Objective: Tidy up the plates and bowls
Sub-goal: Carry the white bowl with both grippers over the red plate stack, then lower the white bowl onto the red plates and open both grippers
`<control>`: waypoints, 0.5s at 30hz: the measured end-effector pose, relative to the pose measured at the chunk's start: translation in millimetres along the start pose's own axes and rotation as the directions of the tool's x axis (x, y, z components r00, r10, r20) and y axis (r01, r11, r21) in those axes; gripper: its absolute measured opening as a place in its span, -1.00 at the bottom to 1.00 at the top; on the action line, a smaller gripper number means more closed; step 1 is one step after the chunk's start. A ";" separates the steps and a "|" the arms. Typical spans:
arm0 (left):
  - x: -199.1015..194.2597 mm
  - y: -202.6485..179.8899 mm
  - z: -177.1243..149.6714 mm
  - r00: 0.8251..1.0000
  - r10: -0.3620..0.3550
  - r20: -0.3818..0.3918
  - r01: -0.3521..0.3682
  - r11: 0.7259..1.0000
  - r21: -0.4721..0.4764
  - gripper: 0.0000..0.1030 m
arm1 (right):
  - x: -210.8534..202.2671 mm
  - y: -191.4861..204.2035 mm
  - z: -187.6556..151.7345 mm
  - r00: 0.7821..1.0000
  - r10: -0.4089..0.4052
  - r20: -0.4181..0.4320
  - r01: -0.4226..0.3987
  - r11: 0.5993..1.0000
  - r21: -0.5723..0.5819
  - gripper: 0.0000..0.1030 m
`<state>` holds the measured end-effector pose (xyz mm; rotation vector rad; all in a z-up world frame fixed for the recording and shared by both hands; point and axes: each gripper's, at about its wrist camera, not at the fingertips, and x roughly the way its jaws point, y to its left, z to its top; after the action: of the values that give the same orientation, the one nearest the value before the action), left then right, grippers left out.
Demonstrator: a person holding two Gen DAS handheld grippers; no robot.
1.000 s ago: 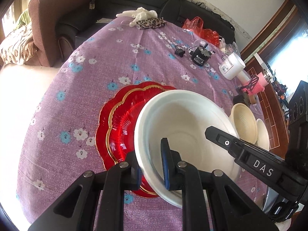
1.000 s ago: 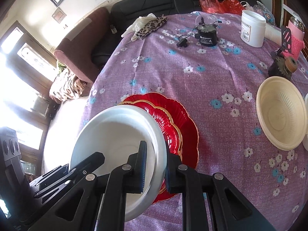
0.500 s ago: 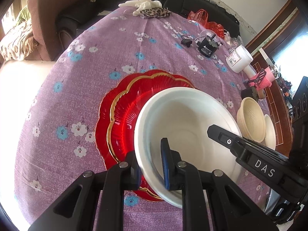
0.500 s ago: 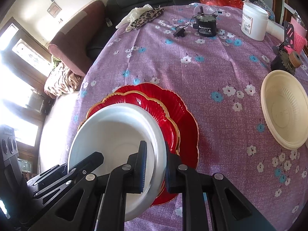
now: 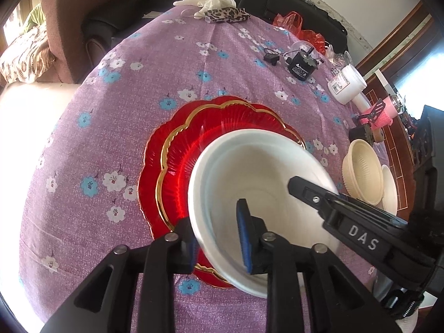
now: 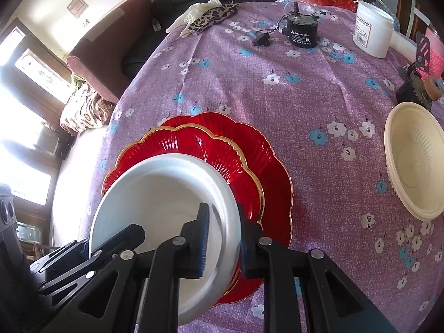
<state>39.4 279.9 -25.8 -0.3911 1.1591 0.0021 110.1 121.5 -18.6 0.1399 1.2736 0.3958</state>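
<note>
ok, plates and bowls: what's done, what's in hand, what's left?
Done: two red plates are stacked on the purple cloth.
In hand: the white bowl sits over that stack, with the left hand-held gripper and right hand-held gripper straddling opposite rims, jaws opening with the rim between them.
Left: the cream bowl and a white one behind it.

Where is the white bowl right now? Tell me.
The white bowl sits low in both wrist views, on the red plates, its rim between each pair of opening tongs, the left tongs and the right tongs.
</note>
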 end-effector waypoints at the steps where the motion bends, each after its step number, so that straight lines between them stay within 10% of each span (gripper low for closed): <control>1: -1.7 -0.8 0.6 1.000 -0.003 0.003 0.003 1.000 0.002 -0.38 | -1.0 -0.1 0.3 1.000 0.003 0.003 -0.003 1.000 0.000 -0.36; 5: -13.4 -3.6 3.1 0.999 0.005 0.041 -0.005 1.000 0.009 0.06 | -9.2 1.5 1.3 1.000 -0.003 0.029 0.004 1.000 -0.018 -0.28; 15: -44.6 -24.6 3.9 0.975 0.139 0.173 -0.160 0.981 0.112 0.21 | -35.4 -11.3 0.2 0.995 0.013 0.098 -0.015 1.000 0.013 -0.26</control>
<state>29.6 267.0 22.7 -0.1875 1.0169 0.0909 104.3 98.2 9.7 0.1780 1.1791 0.3875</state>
